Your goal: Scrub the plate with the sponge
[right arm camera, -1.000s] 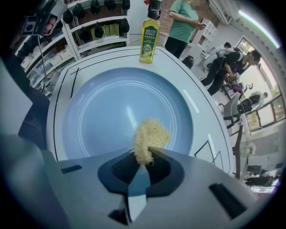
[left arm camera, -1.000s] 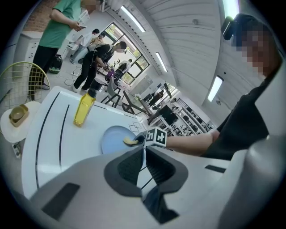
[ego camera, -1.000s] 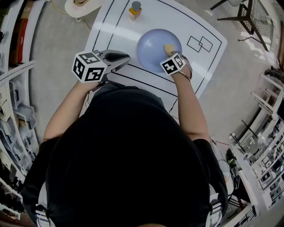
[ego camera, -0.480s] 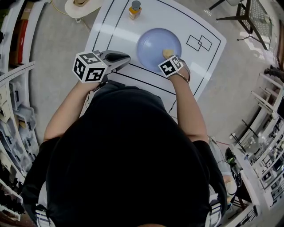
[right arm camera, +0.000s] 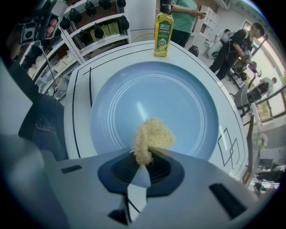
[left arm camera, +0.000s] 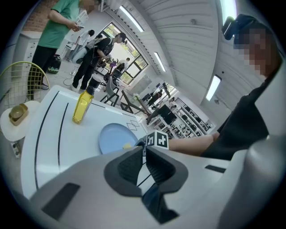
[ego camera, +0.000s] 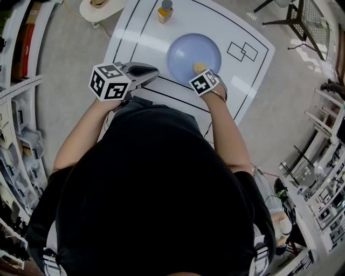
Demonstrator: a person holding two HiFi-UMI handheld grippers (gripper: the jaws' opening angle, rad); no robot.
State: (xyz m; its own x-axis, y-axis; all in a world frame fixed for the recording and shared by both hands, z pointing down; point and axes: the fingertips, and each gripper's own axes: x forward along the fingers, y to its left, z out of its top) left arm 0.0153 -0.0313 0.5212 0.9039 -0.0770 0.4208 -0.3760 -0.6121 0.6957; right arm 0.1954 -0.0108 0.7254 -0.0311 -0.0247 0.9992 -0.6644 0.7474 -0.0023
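A pale blue plate (ego camera: 190, 52) (right arm camera: 154, 103) (left arm camera: 114, 136) lies on the white table (ego camera: 140, 32). My right gripper (ego camera: 200, 71) (right arm camera: 145, 154) is shut on a yellow fibrous sponge (right arm camera: 151, 137) (ego camera: 199, 67), which presses on the plate's near part. In the left gripper view the sponge (left arm camera: 127, 146) shows as a small yellow spot at the plate's edge. My left gripper (ego camera: 148, 70) (left arm camera: 144, 154) hovers over the table's near left side, left of the plate, jaws shut with nothing between them.
A yellow bottle (ego camera: 164, 11) (right arm camera: 163, 27) (left arm camera: 82, 106) stands at the table's far edge. Black lines and two outlined squares (ego camera: 242, 52) mark the tabletop. A round stool with a bowl (ego camera: 99, 7) sits far left. Shelves flank the room; people stand behind (left arm camera: 62, 31).
My right gripper has dragged the sponge across the plate from its right part toward its near middle. The left gripper has stayed put.
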